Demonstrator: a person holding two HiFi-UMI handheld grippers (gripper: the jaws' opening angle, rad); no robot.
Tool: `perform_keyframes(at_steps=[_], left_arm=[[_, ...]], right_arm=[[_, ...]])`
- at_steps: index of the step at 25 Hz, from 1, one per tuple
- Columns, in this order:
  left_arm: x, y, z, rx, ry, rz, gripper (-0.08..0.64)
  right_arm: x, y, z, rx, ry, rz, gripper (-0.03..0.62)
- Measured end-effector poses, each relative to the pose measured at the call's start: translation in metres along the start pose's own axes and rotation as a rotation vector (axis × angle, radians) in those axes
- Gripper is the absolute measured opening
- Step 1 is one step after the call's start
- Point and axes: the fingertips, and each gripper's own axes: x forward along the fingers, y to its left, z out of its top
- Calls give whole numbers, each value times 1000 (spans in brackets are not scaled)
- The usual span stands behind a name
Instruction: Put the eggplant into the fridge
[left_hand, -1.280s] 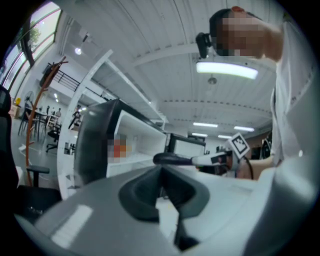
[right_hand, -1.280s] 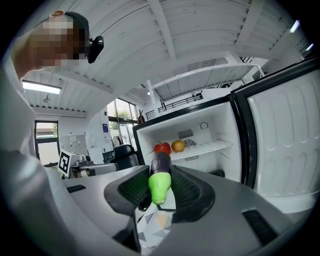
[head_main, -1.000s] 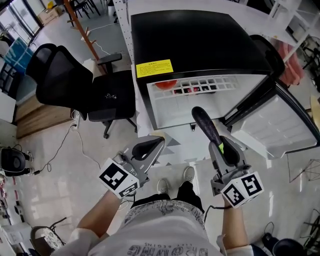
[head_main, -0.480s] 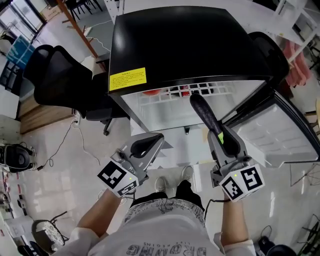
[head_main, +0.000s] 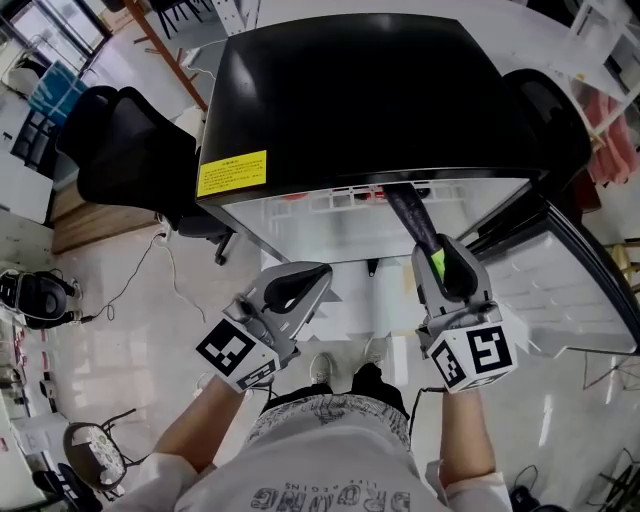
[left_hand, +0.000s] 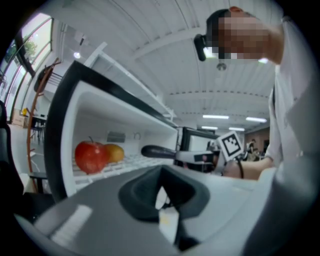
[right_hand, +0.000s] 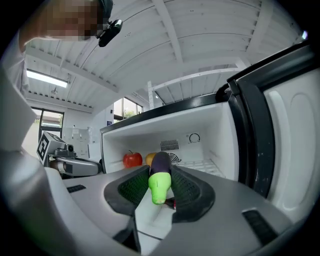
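At the left, the left tool (head_main: 318, 272) hangs in front of the small black-topped fridge (head_main: 350, 90), its dark pads pressed together on nothing. It has no part in this step and is best kept low, out of the doorway. Inside the white compartment, a round red apple (left_hand: 90, 156) and a yellowish fruit (left_hand: 115, 152) sit just beside each other toward the left of the white wire shelf (right_hand: 206, 165), so the free room lies to their right.

The long dark purple eggplant with a bright green stem end (head_main: 412, 218) is pinched near that stem end by the right tool (head_main: 443, 258), whose meshed pads stand wide on either side of it. Its purple tip appears to be at the fridge's opening. The step in hand, as I judge it, is to carry the eggplant deeper and level, aimed at the bare shelf right of the fruit. It should rest on the wires before the pads part. Held far from its middle, it may droop, so a slow push is wise. At the right, the open black-edged door (head_main: 565, 265) stands near the right tool; steer clear of it.
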Motion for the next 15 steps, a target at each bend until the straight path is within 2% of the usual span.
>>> perform_keyframes(at_steps=[15], left_arm=[[38,3,-1,4,22,39,8]], right_arm=[[35,-21,-1,-118,-30,-4,127]])
